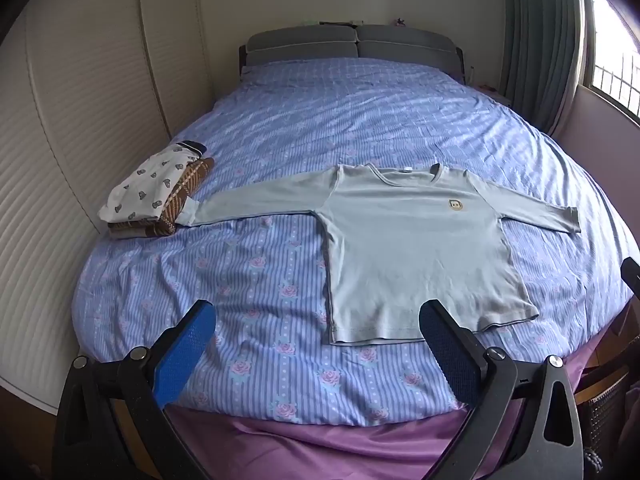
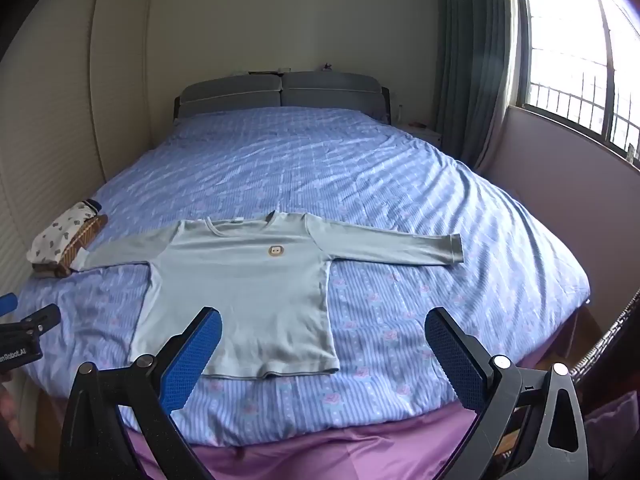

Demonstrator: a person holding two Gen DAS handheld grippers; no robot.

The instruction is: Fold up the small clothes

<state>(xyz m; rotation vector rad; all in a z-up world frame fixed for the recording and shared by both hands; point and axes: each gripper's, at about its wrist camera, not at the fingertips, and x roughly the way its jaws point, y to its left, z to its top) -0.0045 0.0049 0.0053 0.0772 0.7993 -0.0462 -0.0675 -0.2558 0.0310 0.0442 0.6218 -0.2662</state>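
A pale green long-sleeved shirt (image 1: 408, 240) lies flat, face up, sleeves spread, near the foot of the bed; it also shows in the right wrist view (image 2: 248, 284). It has a small round badge (image 1: 453, 206) on the chest. My left gripper (image 1: 316, 320) is open and empty, above the bed's near edge by the shirt's hem. My right gripper (image 2: 323, 332) is open and empty, above the hem's right corner. The left gripper's tip shows at the left edge of the right wrist view (image 2: 28, 328).
A stack of folded clothes (image 1: 156, 196), white print on brown stripes, lies at the bed's left side, touching the shirt's left cuff. The bed (image 1: 360, 120) has a blue striped floral cover over a purple sheet (image 1: 320, 452). A wardrobe stands left, a window and curtain right.
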